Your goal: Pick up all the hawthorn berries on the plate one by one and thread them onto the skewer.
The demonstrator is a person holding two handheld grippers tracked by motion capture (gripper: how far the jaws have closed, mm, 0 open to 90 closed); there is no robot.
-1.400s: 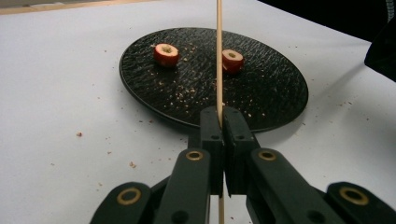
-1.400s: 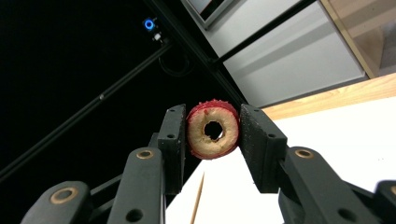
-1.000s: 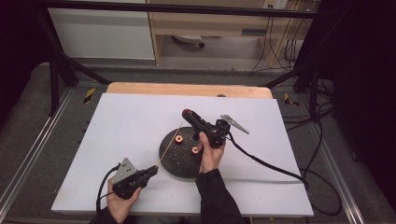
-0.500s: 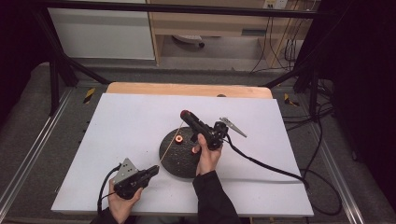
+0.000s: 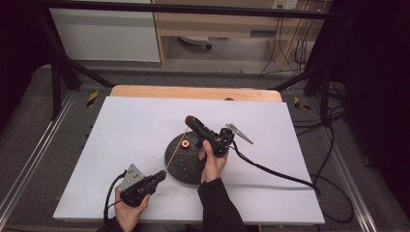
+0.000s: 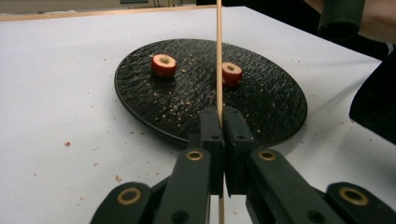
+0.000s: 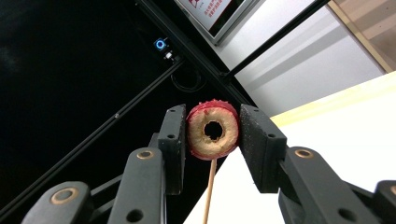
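Wooden skewer (image 6: pixel 218 56) sits pinched in my left gripper (image 5: pixel 155 178) near the white desk's (image 5: pixel 121 125) front edge, its tip slanting up over the black plate (image 6: pixel 261 107) at the desk's middle, where two red fruit rings (image 6: pixel 164 65) lie. My right gripper (image 7: pixel 212 133) clamps a third cored ring (image 7: pixel 213 130) above the plate's far rim, just at the skewer's tip. I judge threading is in hand; next I must line the hole with the tip and push.

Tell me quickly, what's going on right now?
Left gripper shut on skewer. Right gripper shut on fruit ring, at skewer tip. Two pieces on plate. Nothing in the way.
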